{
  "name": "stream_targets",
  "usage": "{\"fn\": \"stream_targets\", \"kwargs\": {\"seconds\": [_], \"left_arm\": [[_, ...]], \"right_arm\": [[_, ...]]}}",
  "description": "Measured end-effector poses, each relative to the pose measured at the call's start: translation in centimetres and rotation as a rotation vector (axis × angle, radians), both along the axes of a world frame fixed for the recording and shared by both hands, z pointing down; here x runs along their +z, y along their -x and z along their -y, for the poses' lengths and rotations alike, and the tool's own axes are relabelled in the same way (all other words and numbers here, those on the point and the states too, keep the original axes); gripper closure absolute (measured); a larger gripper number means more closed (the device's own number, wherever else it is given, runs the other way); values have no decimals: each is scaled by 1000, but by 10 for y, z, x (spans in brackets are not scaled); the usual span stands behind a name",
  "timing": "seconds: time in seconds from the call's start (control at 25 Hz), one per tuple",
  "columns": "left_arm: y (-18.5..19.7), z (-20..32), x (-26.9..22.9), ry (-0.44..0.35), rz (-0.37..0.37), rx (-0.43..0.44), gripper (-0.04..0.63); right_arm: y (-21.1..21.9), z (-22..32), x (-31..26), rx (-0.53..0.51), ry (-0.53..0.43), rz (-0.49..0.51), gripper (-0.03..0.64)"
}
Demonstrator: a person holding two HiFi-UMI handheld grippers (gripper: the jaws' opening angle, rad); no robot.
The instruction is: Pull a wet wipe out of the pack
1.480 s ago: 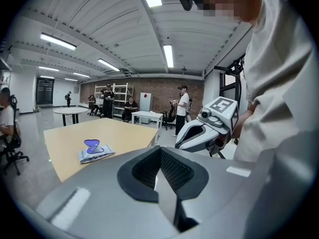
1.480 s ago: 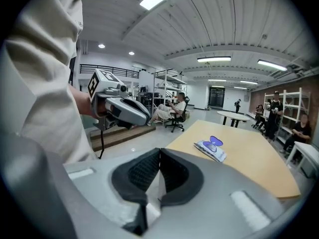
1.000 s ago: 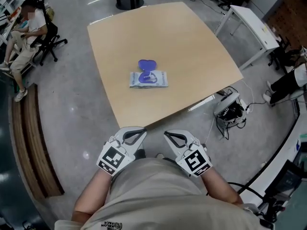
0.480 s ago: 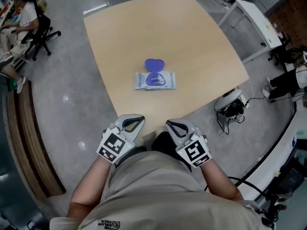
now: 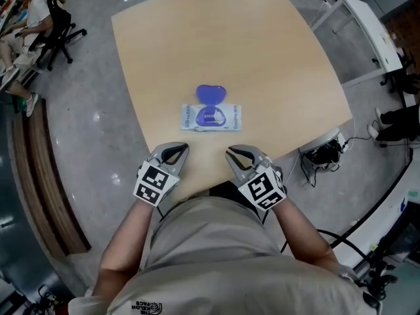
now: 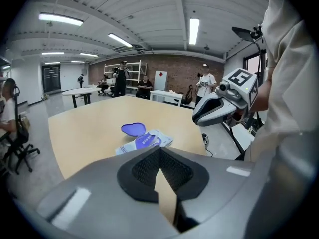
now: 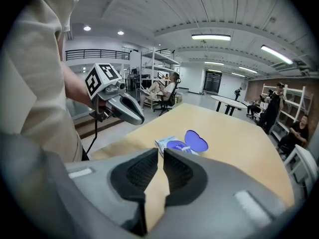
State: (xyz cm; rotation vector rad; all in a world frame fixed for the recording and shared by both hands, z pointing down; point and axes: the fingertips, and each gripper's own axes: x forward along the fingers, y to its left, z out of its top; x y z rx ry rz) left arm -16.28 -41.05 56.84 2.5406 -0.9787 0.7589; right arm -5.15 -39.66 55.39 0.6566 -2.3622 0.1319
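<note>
I have both forearms reaching out from the bottom of the head view, side by side, with the grippers angled downward over the near edge of the table [image 5: 216, 44]. The left gripper [image 5: 176, 149] sits at lower centre-left of that frame. Its marker cube [image 5: 155, 182] is turned up toward the camera and its nose points toward the top of the frame. The right gripper [image 5: 236, 154] mirrors it at lower centre-right, just beside it but not touching, with its own marker cube [image 5: 262, 190] also facing up.

In the left gripper view the two black pads meet at their tips, so those jaws are clenched with nothing caught in them. Only bare tabletop shows through the wedge below the tips. In the right gripper view I see a narrow slot between the pads. Those jaws are opening, and nothing stands between them, only table surface behind.

The wet wipe pack [image 5: 211, 117] lies flat near the middle of the table. In the head view it is just above the two gripper noses and between them, clear of both. Its purple lid [image 5: 211, 94] is flipped open toward the far side. In the left gripper view the pack appears just above the jaw tips at centre-left. In the right gripper view it sits just above and right of the tips.
</note>
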Motion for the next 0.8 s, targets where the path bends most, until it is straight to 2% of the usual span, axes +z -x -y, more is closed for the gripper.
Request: {"fn": "stream_targets", "kwargs": {"seconds": [0.24, 0.44, 0.64, 0.8], "left_arm": [[5, 42, 43, 74, 62, -74, 589], [8, 68, 70, 126, 101, -122, 589], [12, 83, 93, 181, 145, -145, 589], [16, 90, 107, 210, 166, -172, 589]], "right_arm": [[-7, 47, 32, -21, 37, -8, 551], [-14, 75, 58, -44, 73, -20, 546], [-13, 96, 79, -76, 105, -25, 544], [-9, 109, 95, -107, 128, -29, 515]]}}
